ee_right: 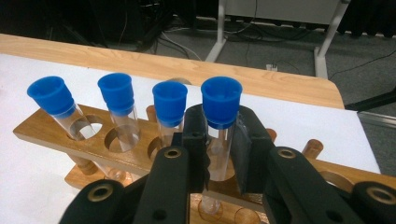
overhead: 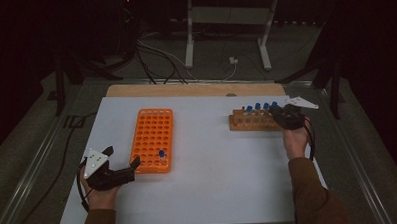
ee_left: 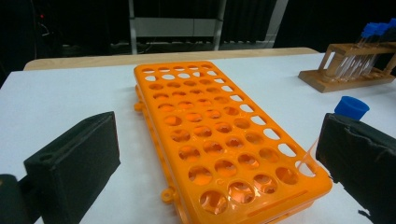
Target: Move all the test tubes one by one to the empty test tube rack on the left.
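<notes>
Table: a white table (overhead: pixel 214 191) carries two racks, well apart, the orange one toward the left edge and the wooden one near the far right corner.
Orange rack: the orange rack (overhead: pixel 152 139) lies flat with its long side running from near to far; nearly all its wells are empty, which suggests it is the receiving rack.
Seated tube: one blue-capped tube (overhead: pixel 161 154) stands in a well at the rack's near right corner, upright as far as the high view tells.
Wooden rack: the wooden rack (ee_right: pixel 56 128) holds four capped tubes in a row, leaning slightly in their holes.
Right gripper: the right gripper (ee_right: pixel 219 140) has its jaws closed on the glass of the end tube (ee_right: pixel 221 100), just below the blue cap, where the tube can be lifted straight out.
Left gripper: the left gripper (overhead: pixel 122 170) rests by the orange rack's near left corner with jaws wide apart and nothing between them, likely placed to steady the rack.
Likely step: judged from the layout, tubes are being moved from the wooden rack to the orange one.
</notes>
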Demonstrator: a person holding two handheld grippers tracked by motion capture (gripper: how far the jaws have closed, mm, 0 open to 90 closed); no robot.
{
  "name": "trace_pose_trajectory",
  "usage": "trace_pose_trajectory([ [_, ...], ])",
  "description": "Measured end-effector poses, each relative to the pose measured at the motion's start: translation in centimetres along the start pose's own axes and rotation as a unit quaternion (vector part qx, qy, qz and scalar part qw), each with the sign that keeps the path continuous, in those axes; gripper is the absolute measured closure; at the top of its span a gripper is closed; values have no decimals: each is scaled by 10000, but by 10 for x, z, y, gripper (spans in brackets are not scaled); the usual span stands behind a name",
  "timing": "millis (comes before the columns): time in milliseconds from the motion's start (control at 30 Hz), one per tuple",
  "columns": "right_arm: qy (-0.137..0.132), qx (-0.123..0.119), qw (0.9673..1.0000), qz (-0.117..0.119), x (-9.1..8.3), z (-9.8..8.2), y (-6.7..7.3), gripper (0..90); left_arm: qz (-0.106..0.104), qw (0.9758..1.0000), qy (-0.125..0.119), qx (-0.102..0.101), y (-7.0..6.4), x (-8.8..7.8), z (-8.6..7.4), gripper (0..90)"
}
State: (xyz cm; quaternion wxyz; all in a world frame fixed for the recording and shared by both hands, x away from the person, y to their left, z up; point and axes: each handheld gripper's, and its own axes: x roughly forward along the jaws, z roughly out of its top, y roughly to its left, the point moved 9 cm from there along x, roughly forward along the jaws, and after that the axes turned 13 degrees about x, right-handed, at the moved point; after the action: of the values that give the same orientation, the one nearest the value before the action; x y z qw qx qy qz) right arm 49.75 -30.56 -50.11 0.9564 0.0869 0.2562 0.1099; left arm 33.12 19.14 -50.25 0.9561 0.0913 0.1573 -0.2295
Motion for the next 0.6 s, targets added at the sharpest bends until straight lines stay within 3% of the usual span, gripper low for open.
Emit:
trace_pose_trajectory([
  [600,-258,-58,9996,76,-18,20,3,767,25,10000,29,27,0,1,-1,6],
])
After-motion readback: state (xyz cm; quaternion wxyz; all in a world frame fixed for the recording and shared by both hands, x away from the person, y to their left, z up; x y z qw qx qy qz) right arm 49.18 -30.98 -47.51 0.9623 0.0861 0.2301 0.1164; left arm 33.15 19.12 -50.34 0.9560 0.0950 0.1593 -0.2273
